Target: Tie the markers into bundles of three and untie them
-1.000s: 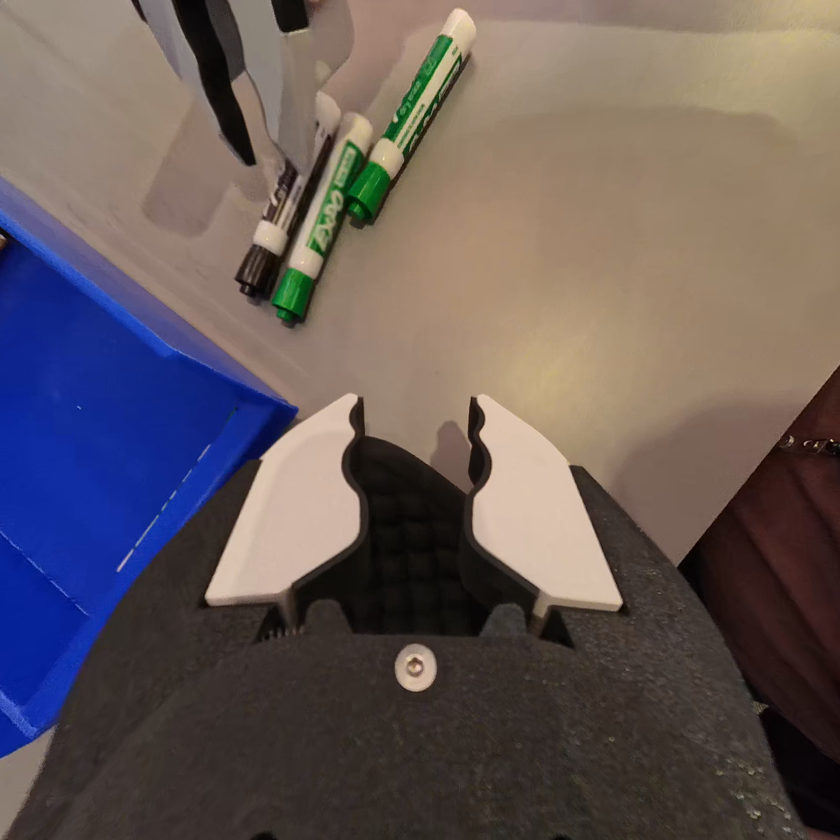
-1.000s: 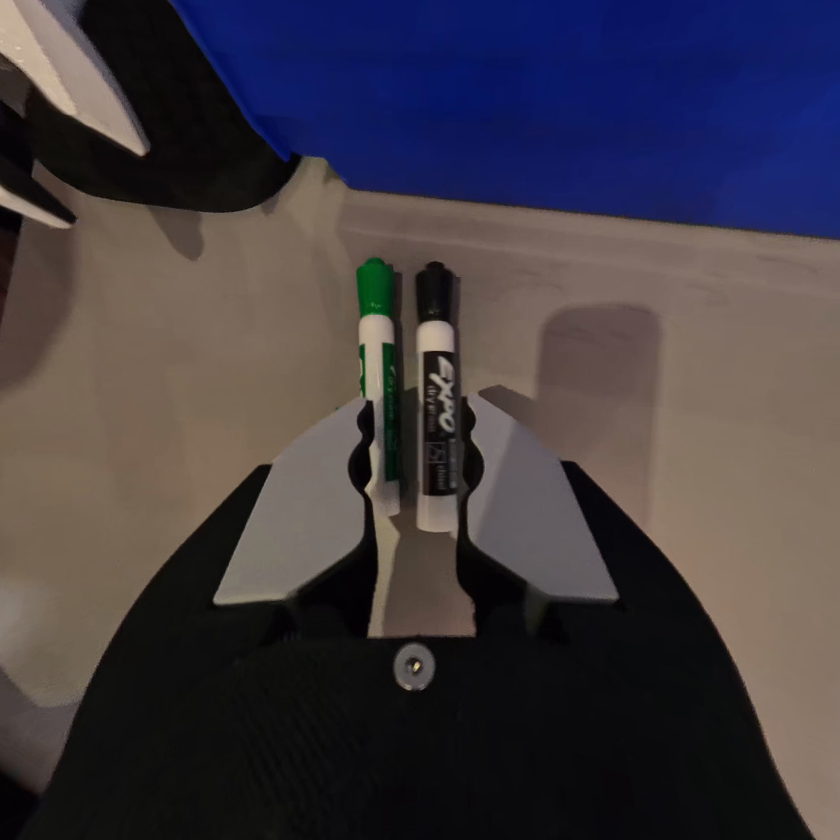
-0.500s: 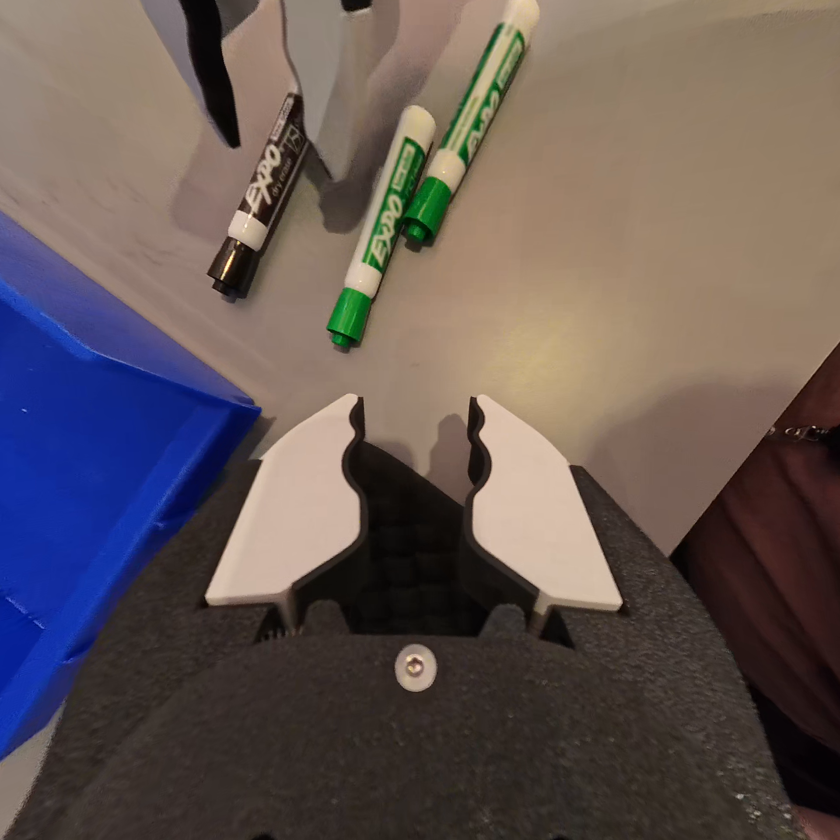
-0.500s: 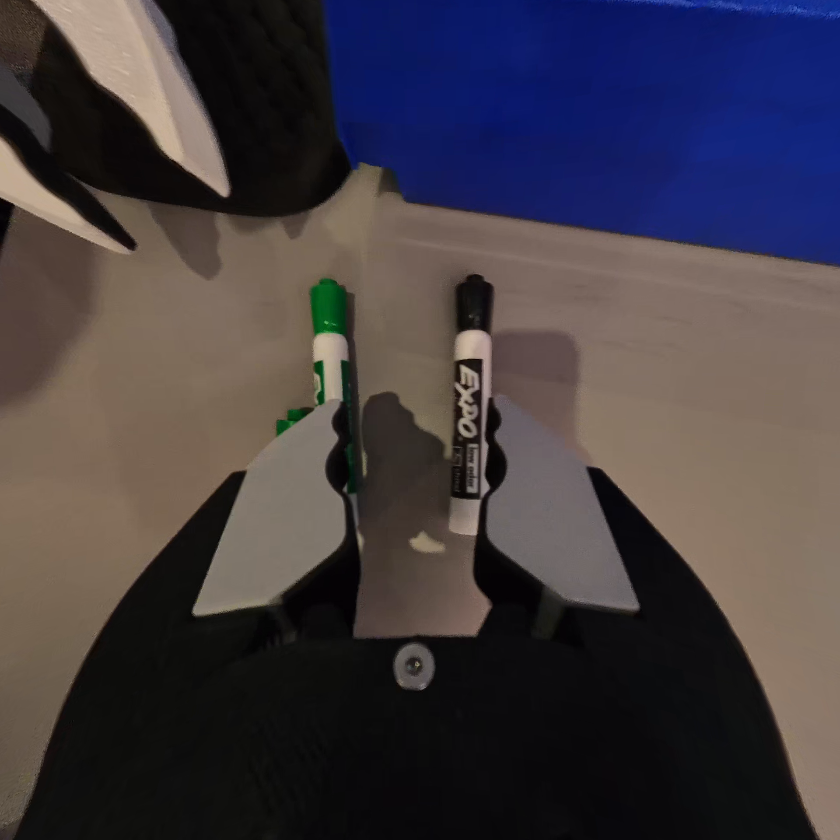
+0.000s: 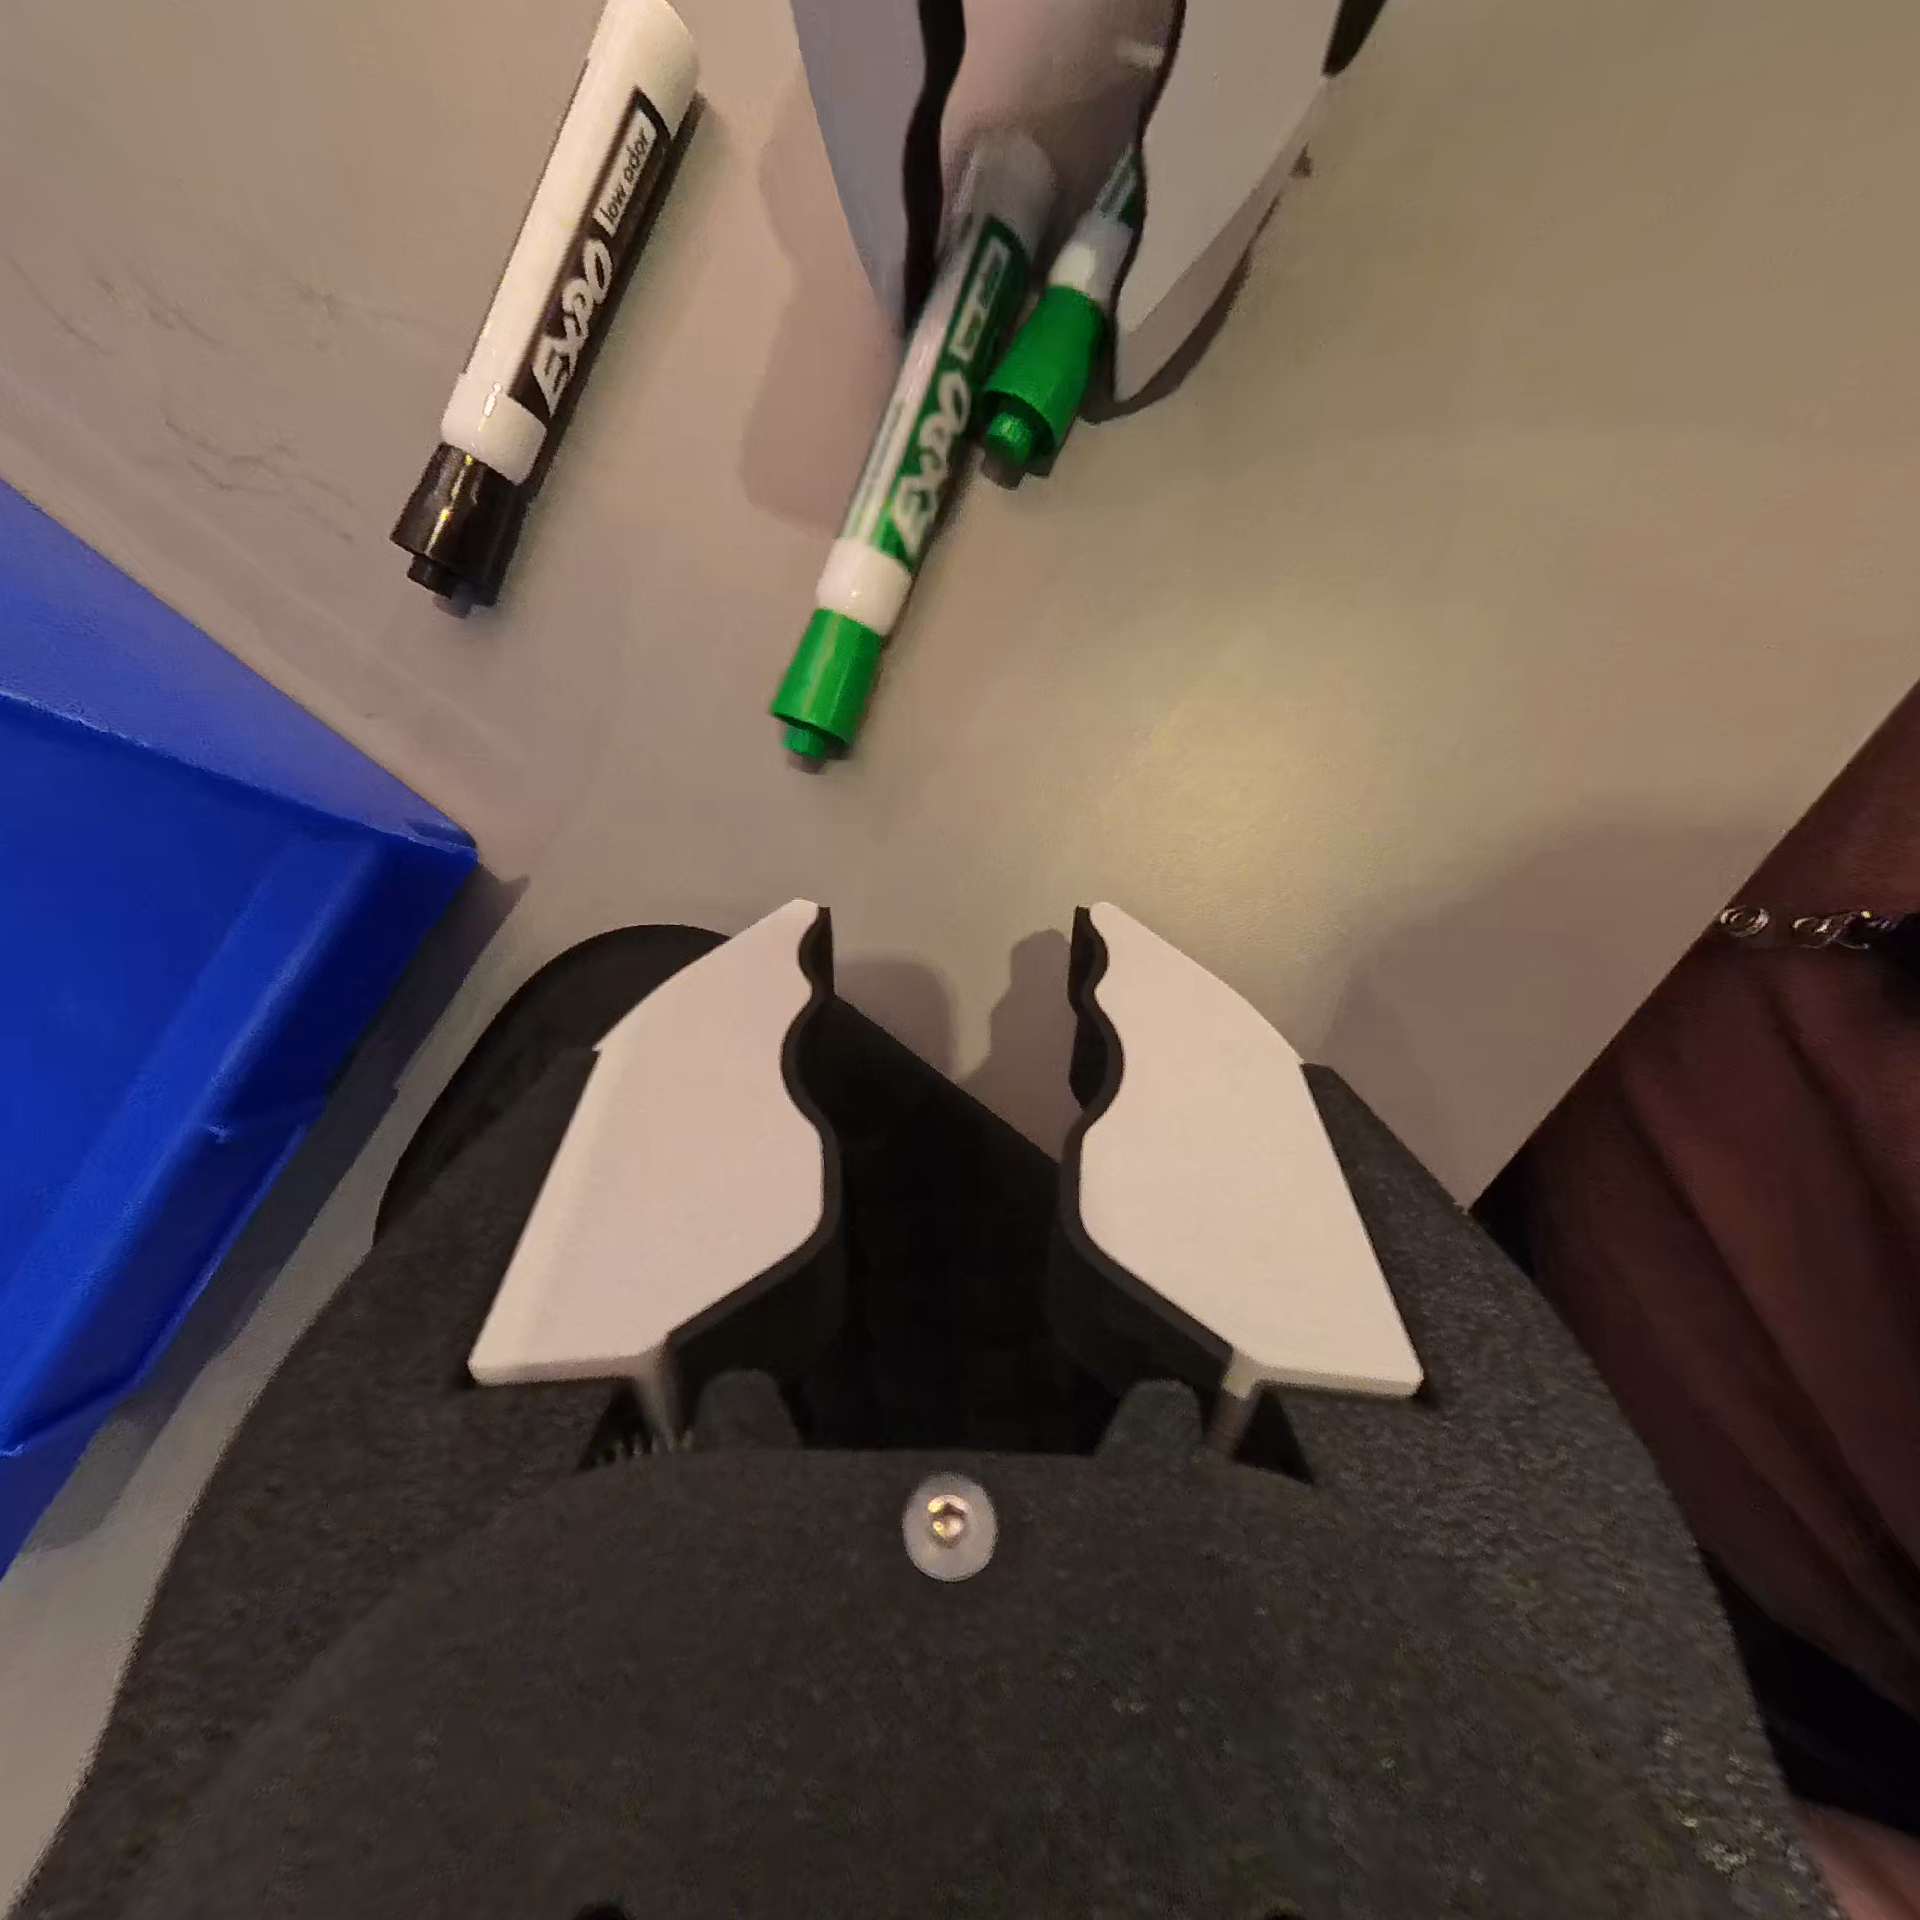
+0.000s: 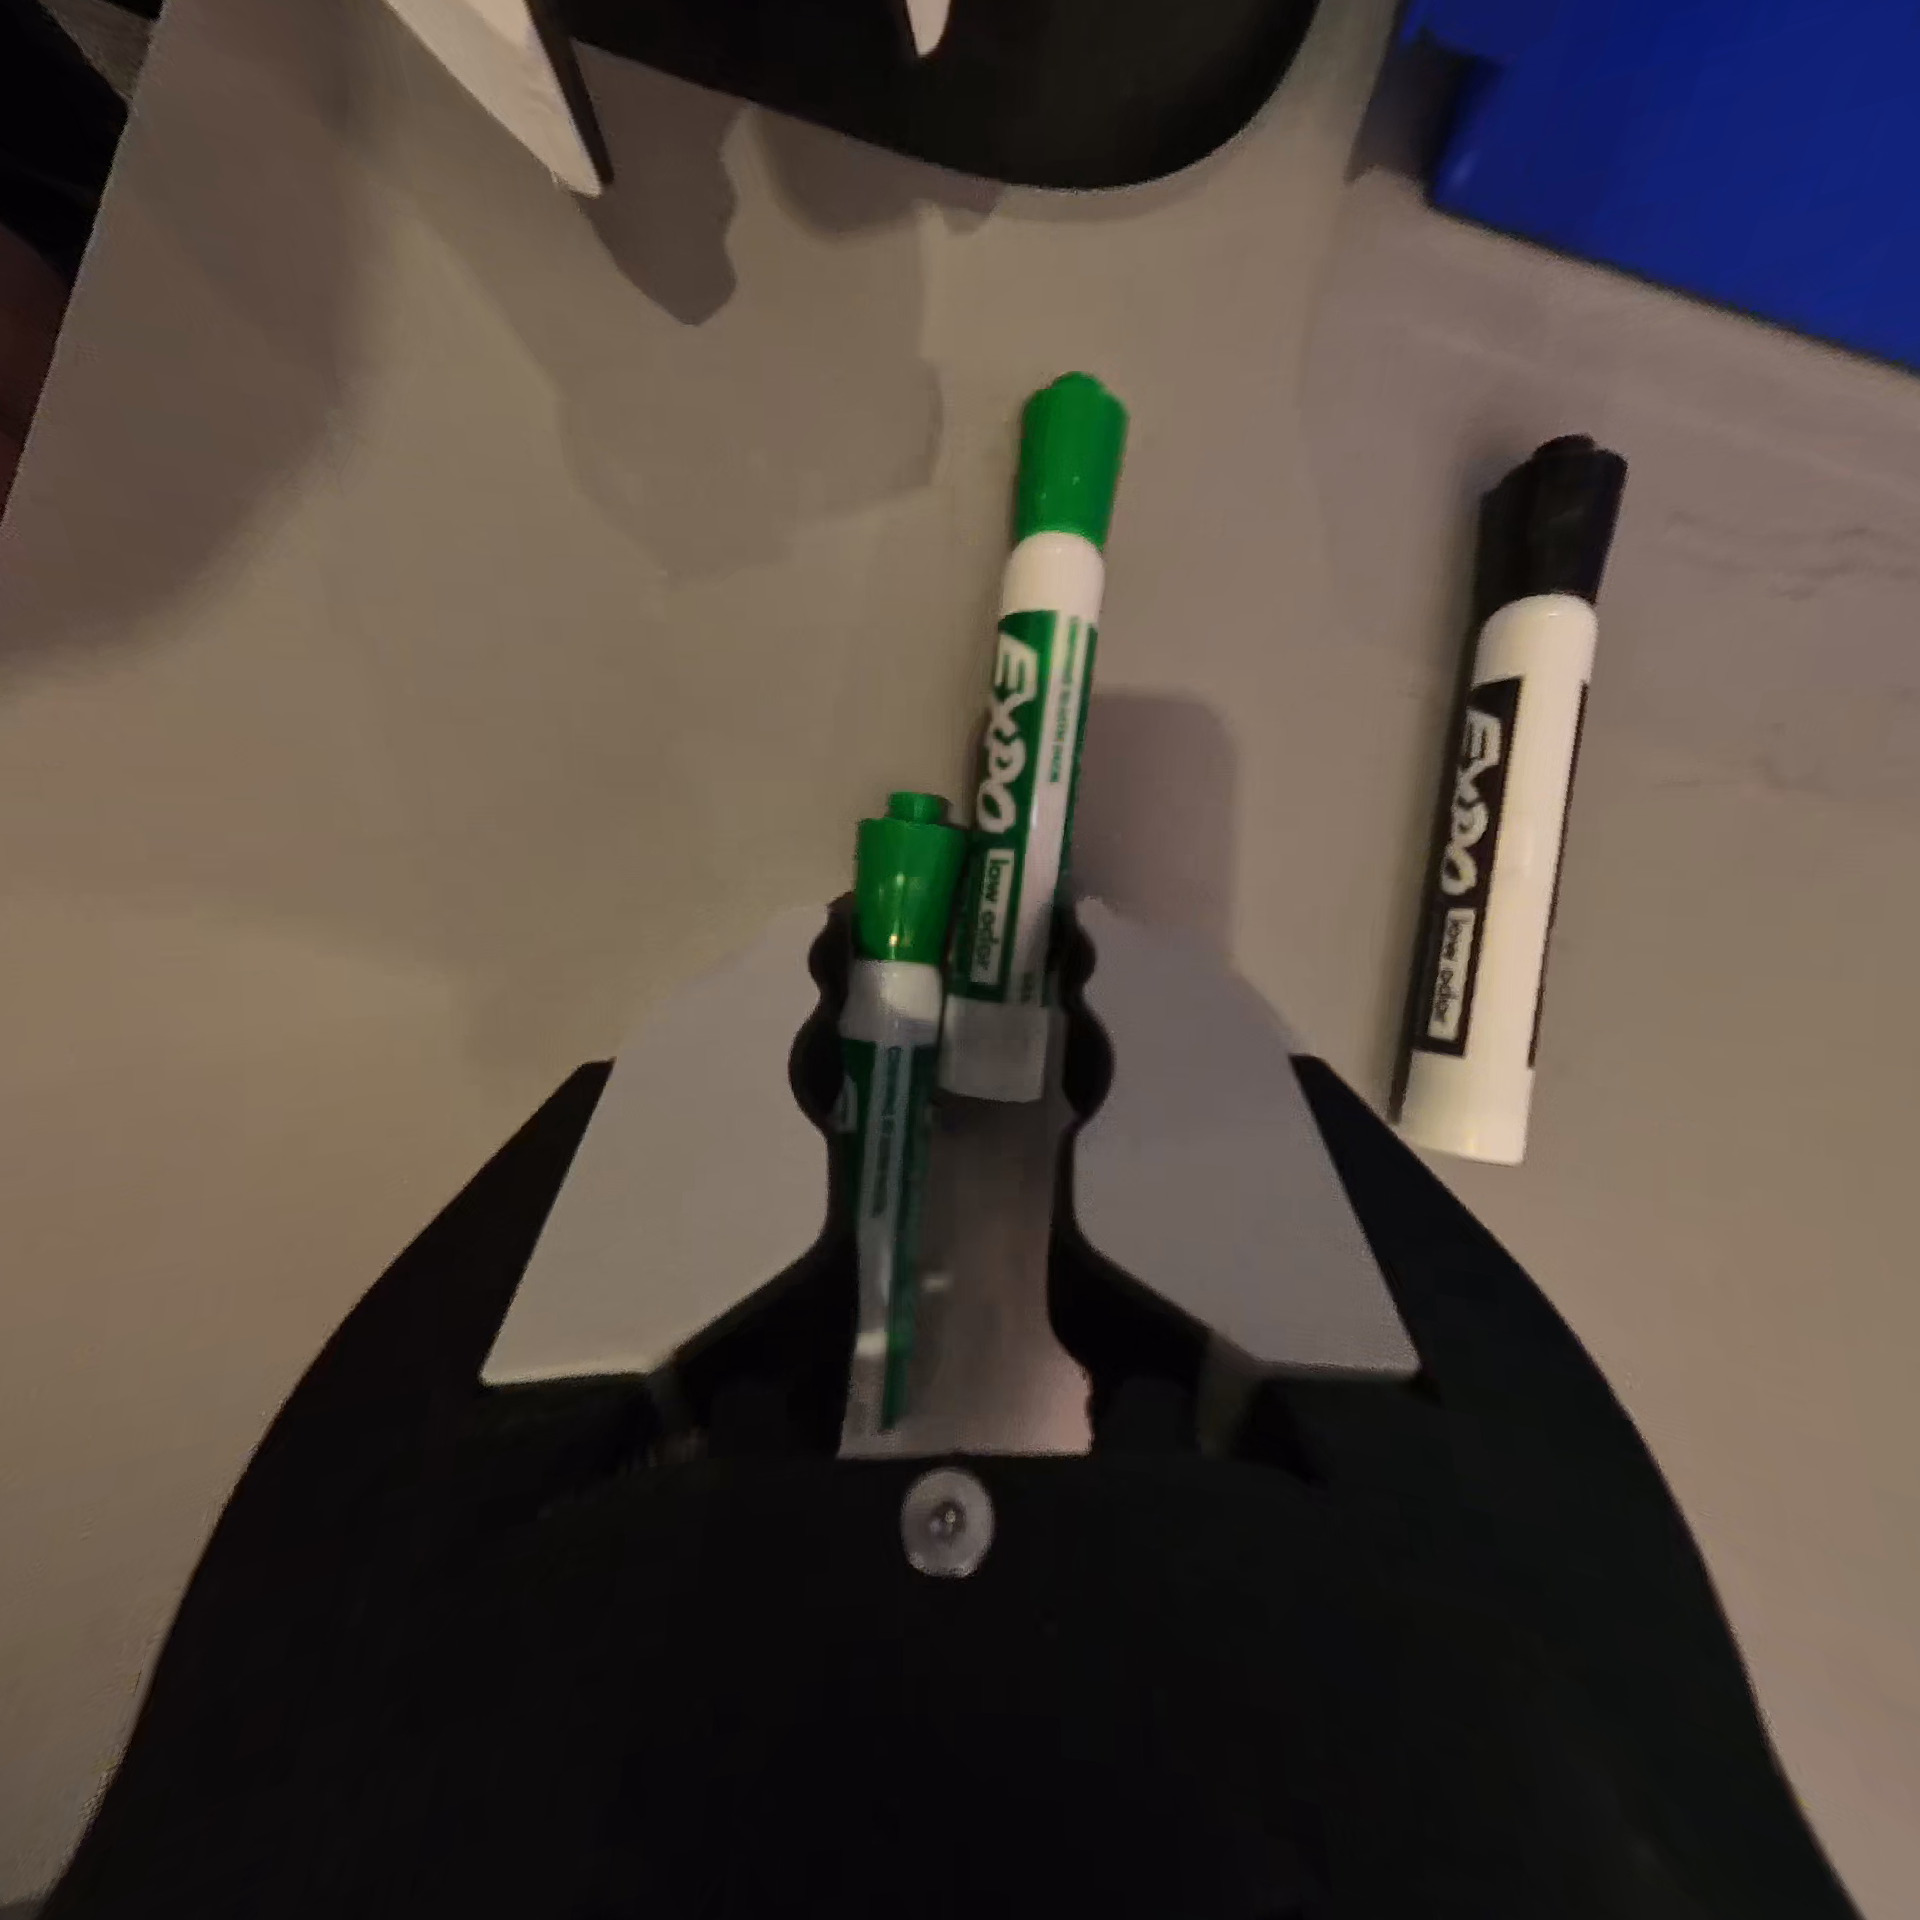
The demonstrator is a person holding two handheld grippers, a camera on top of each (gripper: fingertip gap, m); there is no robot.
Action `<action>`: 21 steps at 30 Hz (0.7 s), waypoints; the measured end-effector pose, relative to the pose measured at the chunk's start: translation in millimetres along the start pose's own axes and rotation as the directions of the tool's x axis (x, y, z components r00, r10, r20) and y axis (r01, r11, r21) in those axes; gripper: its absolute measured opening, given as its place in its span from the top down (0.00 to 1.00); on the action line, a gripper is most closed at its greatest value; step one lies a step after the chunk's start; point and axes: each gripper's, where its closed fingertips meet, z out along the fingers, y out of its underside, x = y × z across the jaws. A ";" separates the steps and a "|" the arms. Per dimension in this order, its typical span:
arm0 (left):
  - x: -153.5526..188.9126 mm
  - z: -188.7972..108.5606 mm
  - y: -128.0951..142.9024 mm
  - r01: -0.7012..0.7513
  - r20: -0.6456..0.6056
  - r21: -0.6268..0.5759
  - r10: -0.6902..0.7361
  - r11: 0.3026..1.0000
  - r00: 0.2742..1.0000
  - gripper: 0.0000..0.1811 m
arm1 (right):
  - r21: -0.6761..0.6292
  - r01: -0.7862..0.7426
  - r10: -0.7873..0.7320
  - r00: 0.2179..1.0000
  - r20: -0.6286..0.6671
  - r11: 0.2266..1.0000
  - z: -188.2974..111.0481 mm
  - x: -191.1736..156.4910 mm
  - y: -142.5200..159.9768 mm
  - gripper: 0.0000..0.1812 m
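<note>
Three markers lie on the grey table (image 5: 1299, 644). The black marker (image 5: 551, 312) lies alone; in the right wrist view it (image 6: 1496, 800) is to the right of my right gripper. My right gripper (image 6: 951, 925) is closed around two green markers side by side, a thick one (image 6: 1039, 707) and a thinner one (image 6: 899, 904), both low on the table. In the left wrist view they show as the nearer green marker (image 5: 904, 457) and the farther one (image 5: 1049, 353), between the right gripper's fingers (image 5: 1195, 208). My left gripper (image 5: 951, 925) is open and empty, short of the markers.
A blue bin (image 5: 156, 987) sits to the left of my left gripper and shows at the top right of the right wrist view (image 6: 1714, 156). A person's dark sleeve (image 5: 1714, 1195) is past the table edge on the right. The left gripper's body (image 6: 883, 83) faces my right gripper. Left tips to right tips: about 12 cm.
My right gripper let go of the black and green pair, opened, shifted over to the two green markers and closed around them. The black marker now lies apart.
</note>
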 end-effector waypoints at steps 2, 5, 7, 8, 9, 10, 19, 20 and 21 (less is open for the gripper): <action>2.7 -0.8 -0.7 0.003 -0.007 0.007 -0.003 1.000 1.000 0.76 | 0.024 0.012 -0.012 1.000 0.002 1.000 3.1 2.5 -6.4 0.79; 2.2 -0.7 2.4 0.013 0.001 -0.005 -0.013 1.000 1.000 0.76 | 0.009 0.022 -0.022 1.000 -0.013 1.000 7.7 10.8 -13.8 0.79; 0.8 -1.0 3.1 0.025 0.004 -0.005 -0.025 1.000 1.000 0.76 | -0.020 0.012 -0.013 1.000 -0.029 1.000 8.4 18.9 -13.6 0.79; 0.4 -1.3 3.1 0.030 0.002 -0.003 -0.030 1.000 1.000 0.76 | -0.036 0.004 -0.006 0.999 -0.038 0.999 7.0 22.7 -11.4 0.79; -0.5 -1.6 2.8 0.032 0.005 0.001 -0.032 0.999 0.999 0.76 | -0.052 -0.003 0.001 0.999 -0.051 0.999 4.9 26.3 -8.0 0.79; -1.1 -1.9 2.4 0.034 0.004 0.004 -0.034 0.999 0.999 0.76 | -0.066 -0.011 0.007 0.998 -0.062 0.998 2.3 29.3 -3.7 0.79; -12.8 7.2 -10.3 0.003 0.023 0.012 -0.003 1.000 1.000 0.76 | -0.041 -0.103 0.097 0.985 -0.142 0.994 -35.6 27.4 28.8 0.74; -14.3 8.2 -10.2 -0.007 0.026 0.006 0.007 1.000 1.000 0.76 | -0.059 -0.125 0.115 0.982 -0.147 0.990 -41.2 24.4 40.1 0.75; -15.8 9.3 -9.9 -0.017 0.027 -0.002 0.017 1.000 0.999 0.76 | -0.076 -0.154 0.142 0.980 -0.142 0.985 -44.6 20.1 50.4 0.76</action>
